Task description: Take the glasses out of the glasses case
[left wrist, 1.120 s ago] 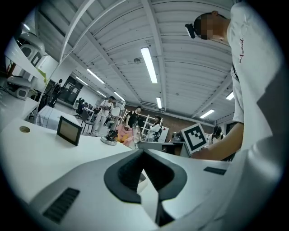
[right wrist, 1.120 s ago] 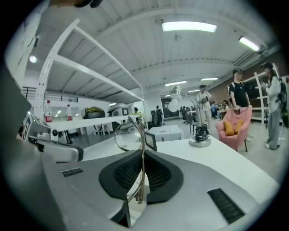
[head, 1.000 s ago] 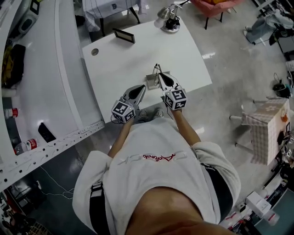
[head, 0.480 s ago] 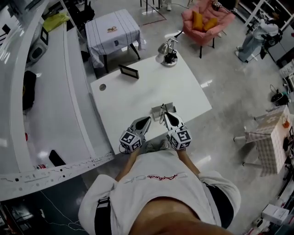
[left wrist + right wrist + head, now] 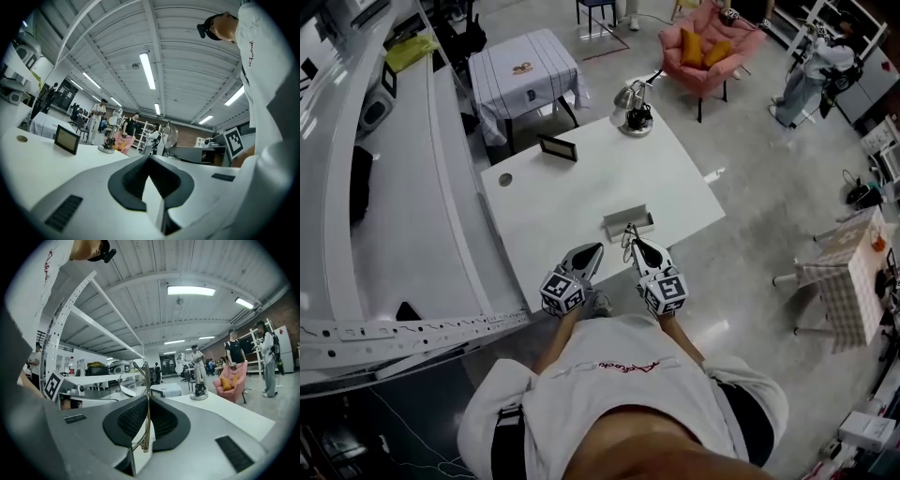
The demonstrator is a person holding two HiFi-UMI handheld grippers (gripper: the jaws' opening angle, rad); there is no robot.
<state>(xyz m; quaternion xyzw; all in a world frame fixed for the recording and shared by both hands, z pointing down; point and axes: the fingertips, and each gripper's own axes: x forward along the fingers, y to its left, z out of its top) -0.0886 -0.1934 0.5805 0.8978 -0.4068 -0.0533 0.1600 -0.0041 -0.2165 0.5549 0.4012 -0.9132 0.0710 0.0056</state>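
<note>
Two grippers, one load. Right gripper (image 5: 148, 399) pinches the glasses (image 5: 147, 379) by one thin temple, lifted just near the glasses case (image 5: 628, 223) on the table (image 5: 562, 192). Left gripper (image 5: 150, 158) is pressed together, empty. Risk: the frame pivots or slips from that narrow pinch.

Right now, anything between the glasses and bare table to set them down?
Nothing visible. Right gripper holds the glasses at the table's near edge; the case lies just beyond, with bare table on both sides.

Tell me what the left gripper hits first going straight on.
Probably nothing: the left gripper points level over the white table, its line passing left of the glasses case, though depth is unclear.
</note>
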